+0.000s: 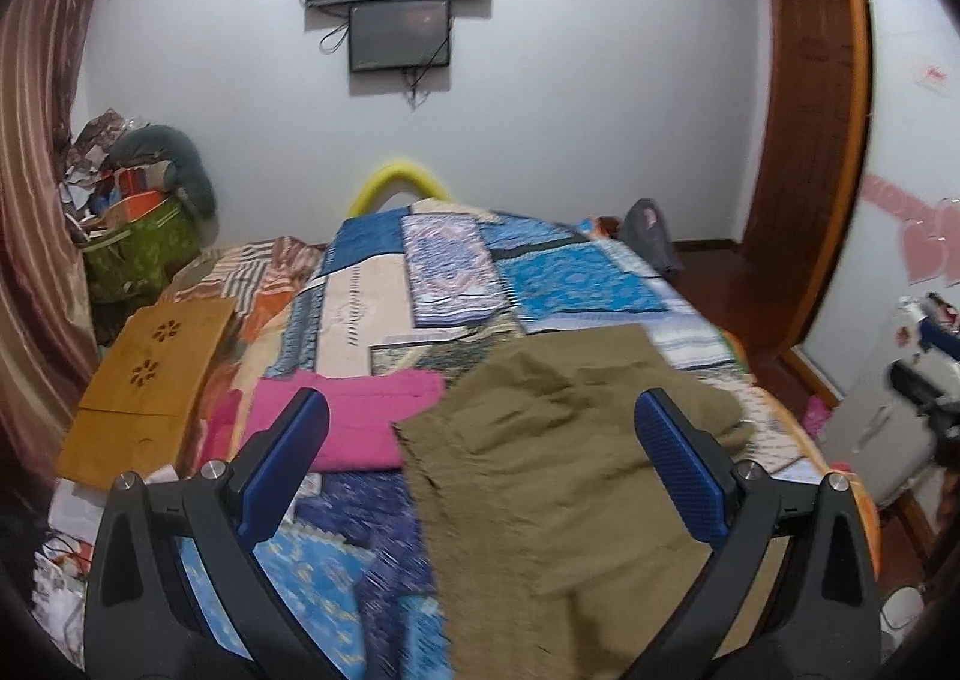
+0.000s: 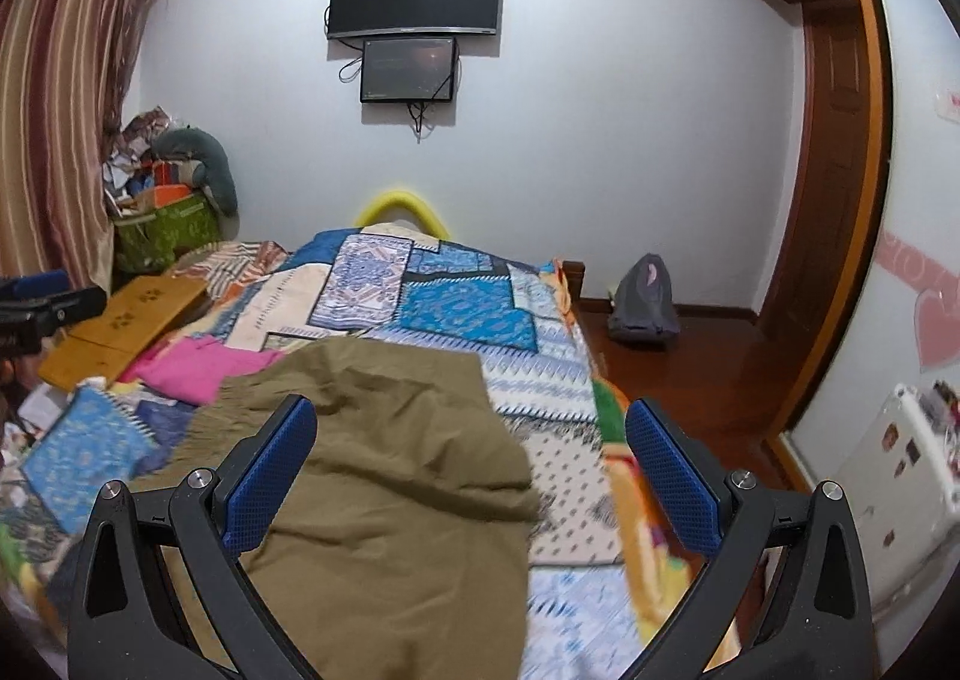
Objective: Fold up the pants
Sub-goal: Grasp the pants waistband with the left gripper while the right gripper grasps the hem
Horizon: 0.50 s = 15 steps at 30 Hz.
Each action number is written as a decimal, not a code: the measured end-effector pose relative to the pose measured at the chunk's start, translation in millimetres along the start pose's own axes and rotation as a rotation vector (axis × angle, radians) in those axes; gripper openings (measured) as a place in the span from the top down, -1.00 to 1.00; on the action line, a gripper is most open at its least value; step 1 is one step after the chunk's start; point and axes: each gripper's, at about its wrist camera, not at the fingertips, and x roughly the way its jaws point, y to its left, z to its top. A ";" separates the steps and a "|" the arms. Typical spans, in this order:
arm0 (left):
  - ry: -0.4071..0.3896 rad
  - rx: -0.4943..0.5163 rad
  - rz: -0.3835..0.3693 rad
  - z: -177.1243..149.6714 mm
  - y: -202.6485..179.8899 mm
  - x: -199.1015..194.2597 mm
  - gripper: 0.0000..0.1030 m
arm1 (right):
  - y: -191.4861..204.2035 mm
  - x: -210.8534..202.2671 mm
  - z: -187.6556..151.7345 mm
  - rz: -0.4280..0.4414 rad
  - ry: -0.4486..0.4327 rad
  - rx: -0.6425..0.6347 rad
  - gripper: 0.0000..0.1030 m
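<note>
The brown pants (image 1: 570, 440) are being left in a crumpled heap on the bed (image 1: 588, 278), near its right edge and toward the near end. The left tool (image 1: 480, 410) is being held spread wide above the pants, and nothing is being pinched by it. The right tool (image 2: 471, 419) is also being held spread wide, over the right side of the pants, with nothing pinched. A pink cloth (image 1: 360, 416) is being touched by the left edge of the pants. A wooden board (image 1: 150, 380) is being kept at the bed's left edge.
</note>
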 end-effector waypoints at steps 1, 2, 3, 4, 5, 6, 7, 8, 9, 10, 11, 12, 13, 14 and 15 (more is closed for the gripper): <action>0.013 0.008 0.021 2.9 6.4 13.1 -1.00 | -2.4 5.1 2.4 0.001 -0.006 -0.005 -0.99; 0.018 0.014 0.034 4.9 9.4 21.2 -1.00 | -5.6 11.7 4.8 0.004 -0.009 -0.006 -0.99; 0.021 0.022 0.060 6.4 15.0 34.8 -1.00 | -8.8 19.6 7.5 0.008 -0.013 -0.006 -0.99; 0.038 0.026 0.088 7.0 19.7 48.8 -1.00 | -10.5 26.4 9.9 0.012 -0.016 -0.009 -0.99; 0.054 0.029 0.095 7.3 23.3 58.0 -1.00 | -11.9 34.6 11.7 0.013 -0.017 -0.011 -0.99; 0.086 0.026 0.099 6.6 28.6 74.8 -1.00 | -11.9 43.3 12.8 0.015 -0.014 -0.014 -0.99; 0.112 0.014 0.114 5.2 34.2 91.2 -1.00 | -12.7 53.0 13.5 0.019 -0.009 -0.018 -0.99; 0.130 0.006 0.124 3.5 36.8 104.0 -1.00 | -15.5 63.4 14.4 0.017 -0.002 -0.022 -0.99; 0.148 -0.001 0.130 1.1 41.3 117.1 -1.00 | -15.6 74.8 15.0 0.016 0.010 -0.025 -0.99; 0.168 -0.006 0.130 -2.2 46.6 132.2 -1.00 | -17.0 84.4 15.0 0.024 0.017 -0.029 -0.99; 0.178 -0.007 0.128 -4.1 48.6 141.0 -1.00 | -19.0 93.1 14.0 0.032 0.019 -0.034 -0.99; 0.193 -0.005 0.122 -7.7 51.5 152.9 -1.00 | -21.9 103.0 12.9 0.029 0.028 -0.040 -0.99; 0.209 -0.006 0.116 -10.3 55.4 164.5 -1.00 | -23.4 114.0 12.8 0.021 0.045 -0.050 -0.99; 0.226 -0.005 0.115 -14.4 58.2 174.7 -1.00 | -24.9 124.3 12.6 0.020 0.062 -0.059 -0.99; 0.241 -0.005 0.113 -18.4 61.6 186.6 -1.00 | -25.6 135.6 12.0 0.020 0.079 -0.070 -0.99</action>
